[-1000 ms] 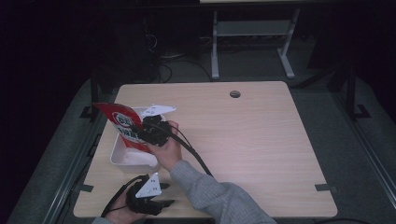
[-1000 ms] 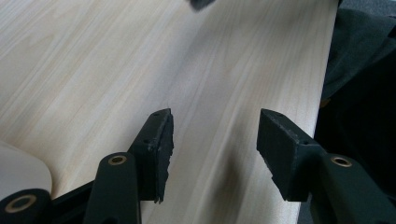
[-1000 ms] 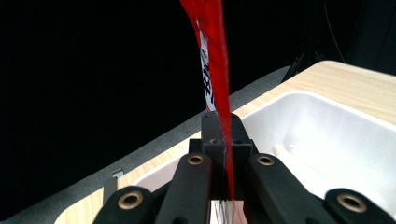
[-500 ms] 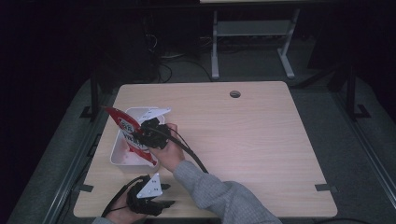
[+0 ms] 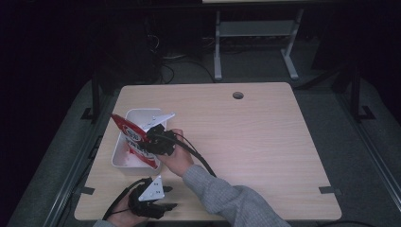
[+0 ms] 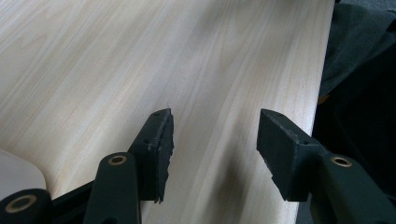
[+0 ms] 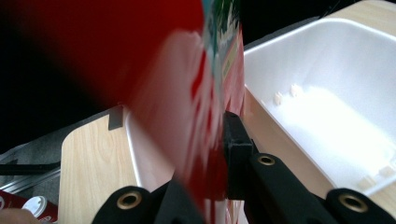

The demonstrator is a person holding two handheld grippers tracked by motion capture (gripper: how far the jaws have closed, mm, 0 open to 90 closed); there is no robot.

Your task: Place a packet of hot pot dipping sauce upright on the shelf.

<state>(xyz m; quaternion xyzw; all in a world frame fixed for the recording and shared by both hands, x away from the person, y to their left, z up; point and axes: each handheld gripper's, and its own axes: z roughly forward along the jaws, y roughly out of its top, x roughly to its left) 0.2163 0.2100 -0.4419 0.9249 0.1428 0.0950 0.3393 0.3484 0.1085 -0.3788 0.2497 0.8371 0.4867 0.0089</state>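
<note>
Pale wood-grain rectangular bench [image 5: 265, 142] with rounded corners and a small round grommet hole [image 5: 238, 95] near the far edge. Near the left edge, a white rectangular foam-like tray [image 5: 124, 147] with rounded corners and shallow walls; in the right gripper view, smooth matte inside with a few tiny white crumbs [image 7: 285, 95] on its floor.

Right gripper [image 5: 150, 140] over the tray, black, with a grey three-cornered plate on top, closed on a glossy red and white flat plastic snack packet [image 5: 134, 142]. Packet held tilted above the tray, upper corner leaning toward the bench's left edge, lower end down at the tray's near wall. In the right gripper view, packet [image 7: 187, 93] blurred and close, pinched between the two black jaws, its red film wrinkled.

Left gripper [image 5: 152, 204] at the near left corner of the bench, resting low on the wood, held by a hand [image 5: 124, 215]. In the left gripper view, its two blocky black rubber-faced jaws [image 6: 212, 149] spread wide apart with bare wood grain between them, nothing held. Grey knitted sleeve [image 5: 227, 198] along the near edge.
</note>
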